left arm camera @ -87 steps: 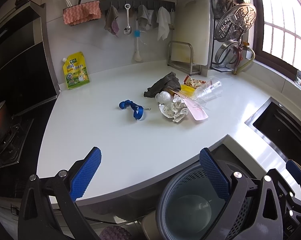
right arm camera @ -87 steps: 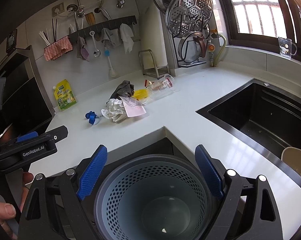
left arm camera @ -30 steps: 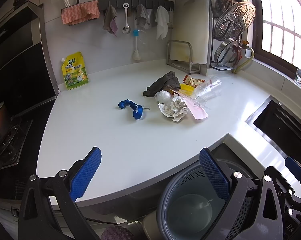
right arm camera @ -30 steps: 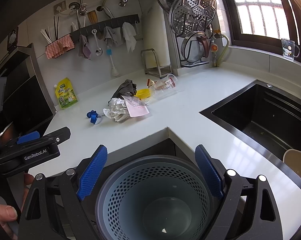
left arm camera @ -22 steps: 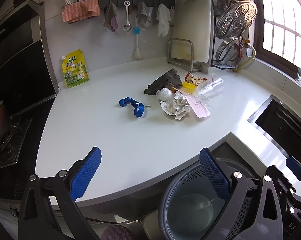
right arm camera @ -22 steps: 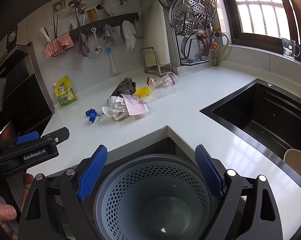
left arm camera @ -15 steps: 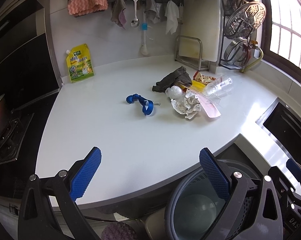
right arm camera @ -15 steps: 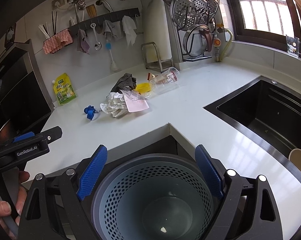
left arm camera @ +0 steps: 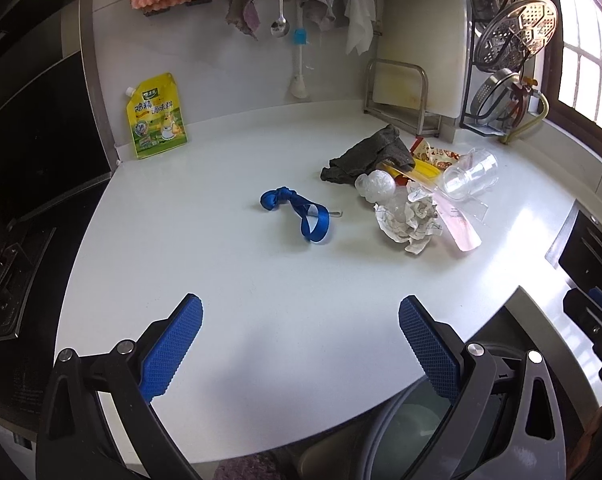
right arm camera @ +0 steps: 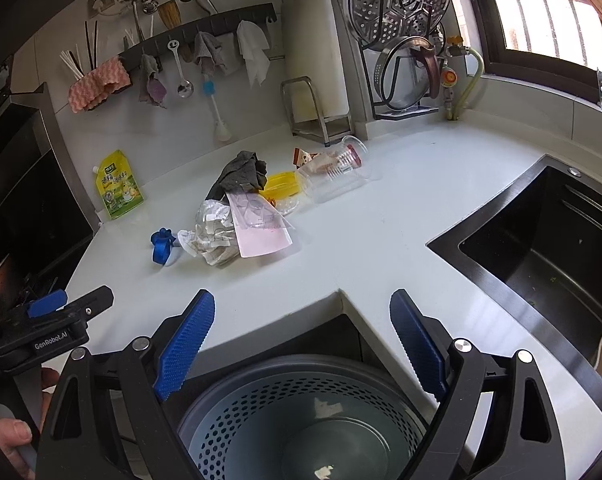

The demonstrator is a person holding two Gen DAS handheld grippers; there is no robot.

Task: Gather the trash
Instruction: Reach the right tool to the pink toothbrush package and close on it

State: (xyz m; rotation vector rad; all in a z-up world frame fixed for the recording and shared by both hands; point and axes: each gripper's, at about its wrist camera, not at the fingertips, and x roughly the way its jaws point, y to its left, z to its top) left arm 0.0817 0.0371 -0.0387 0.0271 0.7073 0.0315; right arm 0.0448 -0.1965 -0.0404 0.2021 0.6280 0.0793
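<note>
L hand-held gripper (left arm camera: 299,322) wide open, empty | R hand-held gripper (right arm camera: 302,317) same

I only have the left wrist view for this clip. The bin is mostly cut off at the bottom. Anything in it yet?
Observer: In the right wrist view the perforated bin holds only a couple of small pale scraps at its bottom.
Operator: Is the right gripper holding anything?
Observer: No, the right gripper is open above the bin, with nothing between its fingers.
Operator: What lies past the counter's right edge?
Observer: A black sink, sunk into the counter, with a pale object at its lower right corner.
</note>
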